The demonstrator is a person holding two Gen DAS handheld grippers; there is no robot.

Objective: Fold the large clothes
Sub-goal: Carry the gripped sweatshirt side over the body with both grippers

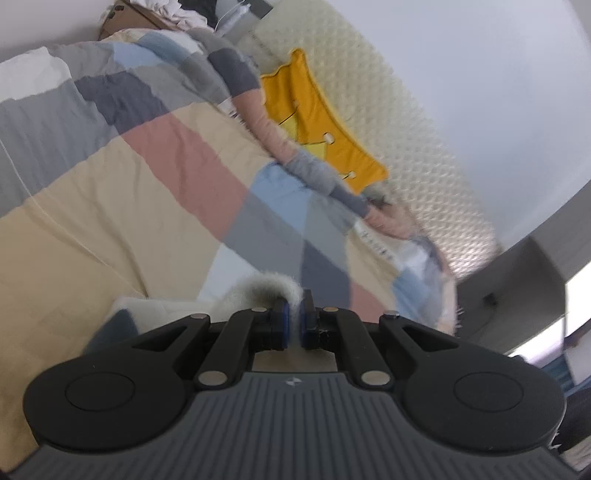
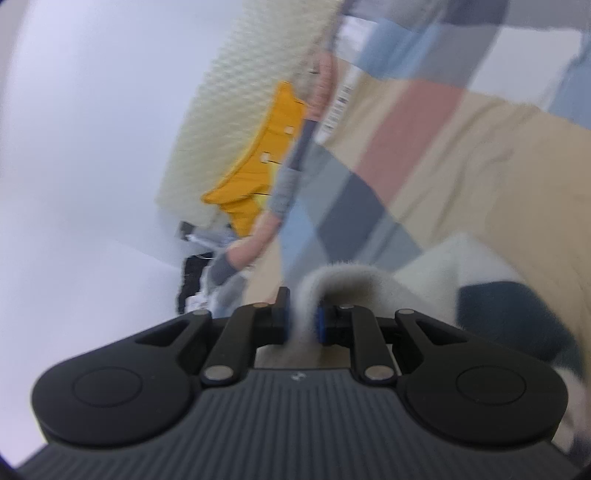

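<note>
A fuzzy pale garment with dark blue patches [image 1: 258, 291] is pinched at an edge by my left gripper [image 1: 294, 317], whose blue pads are shut on the white fleecy fold. In the right wrist view my right gripper [image 2: 303, 317] is shut on another fleecy fold of the same garment [image 2: 436, 273], which trails off to the right over the bed. Both views are tilted and blurred. The rest of the garment lies hidden below the grippers.
A patchwork quilt [image 1: 155, 155] in beige, pink, grey and blue covers the bed. A yellow crown-shaped pillow [image 1: 314, 122] leans on a cream padded headboard [image 1: 406, 129]. A cardboard box [image 1: 129, 18] with clothes stands at the far end. A white wall [image 2: 74, 147] lies beyond.
</note>
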